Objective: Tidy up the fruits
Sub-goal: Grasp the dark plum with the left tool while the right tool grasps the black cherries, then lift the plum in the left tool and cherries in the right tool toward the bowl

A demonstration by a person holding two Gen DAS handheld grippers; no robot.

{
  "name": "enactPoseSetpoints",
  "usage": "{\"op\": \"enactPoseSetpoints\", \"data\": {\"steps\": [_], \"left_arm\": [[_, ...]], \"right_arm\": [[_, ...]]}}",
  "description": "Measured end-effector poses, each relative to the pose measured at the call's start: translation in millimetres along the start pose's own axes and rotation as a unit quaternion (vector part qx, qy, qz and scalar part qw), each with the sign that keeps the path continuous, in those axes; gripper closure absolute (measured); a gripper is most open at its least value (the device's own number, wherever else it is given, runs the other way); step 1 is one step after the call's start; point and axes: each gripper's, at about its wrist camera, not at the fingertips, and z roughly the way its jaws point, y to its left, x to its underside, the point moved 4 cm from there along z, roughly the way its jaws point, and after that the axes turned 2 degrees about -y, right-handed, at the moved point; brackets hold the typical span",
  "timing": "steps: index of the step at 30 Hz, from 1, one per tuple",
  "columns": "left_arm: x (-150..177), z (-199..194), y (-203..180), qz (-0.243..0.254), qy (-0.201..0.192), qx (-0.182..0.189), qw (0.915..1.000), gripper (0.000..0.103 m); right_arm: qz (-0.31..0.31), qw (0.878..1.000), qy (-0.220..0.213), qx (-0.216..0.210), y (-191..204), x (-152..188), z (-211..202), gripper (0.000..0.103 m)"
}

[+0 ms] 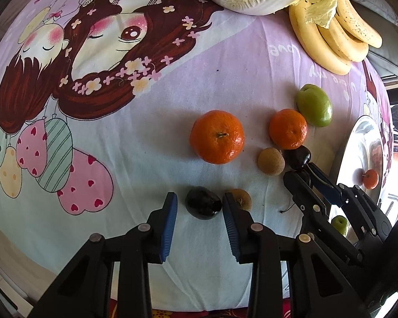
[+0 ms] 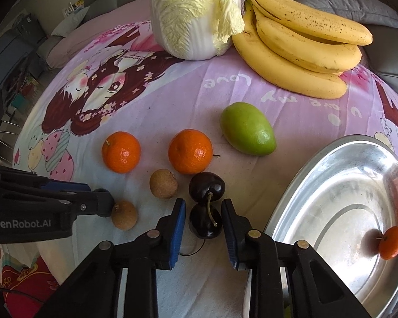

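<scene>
Right now your right gripper (image 2: 203, 202) is clamped on a dark cherry (image 2: 205, 225) lying on the printed cloth (image 2: 172, 100), with a blue pad against each side. Its stem points away from you, toward a second cherry (image 2: 207, 186) touching it just beyond. Your left gripper (image 1: 199, 196) straddles a third cherry (image 1: 203, 206) with its jaws narrowly parted. Its right pad meets the fruit but a sliver of cloth shows at its left pad, so you cannot tell whether it grips. A longan (image 1: 240, 198) sits just outside that right pad. The metal tray (image 2: 291, 212) has its rim close beside your right gripper and holds a small tangerine (image 2: 391, 242). Farther out lie a second longan (image 2: 163, 184), a left tangerine (image 2: 121, 152) and a right tangerine (image 2: 190, 151). Beyond them the green fruit (image 2: 248, 128) lies with its long axis slanting toward the tray. Bare cloth lies open to the left, while bananas (image 2: 299, 50) and a cabbage (image 2: 193, 13) crowd the far edge.
</scene>
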Motion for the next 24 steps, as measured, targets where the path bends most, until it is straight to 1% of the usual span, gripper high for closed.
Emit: {"op": "enactPoseSetpoints", "data": {"steps": [3,4,5,9,16,24], "left_arm": [[3.0,-2.7,0.7,0.005,-0.003,-0.003,1.0000,0.068],[3.9,-3.4,-1.7,0.007,-0.003,-0.003,1.0000,0.070],[3.8,-3.2,-3.9,0.008,-0.002,-0.001,1.0000,0.075],[3.8,-4.5,-8.1,0.012,-0.005,-0.002,0.9999,0.075],[4.1,-7.9,-4.1,0.006,-0.009,-0.001,0.9999,0.075],[3.5,-31.9,4.7,-0.002,-0.030,-0.003,0.9996,0.075]], "right_arm": [[0.005,1.000,0.000,-0.006,-1.7,-0.2,-0.7,0.077],[0.007,1.000,-0.001,-0.008,-2.1,-0.1,-1.4,0.077],[0.009,1.000,-0.001,-0.010,-2.4,0.1,-1.8,0.077],[0.022,1.000,-0.004,-0.020,-5.9,-0.6,-5.7,0.077],[0.043,0.998,-0.017,-0.042,-11.6,-2.5,-18.6,0.077],[0.050,0.996,-0.042,-0.053,-13.2,-5.6,-39.7,0.077]]}}
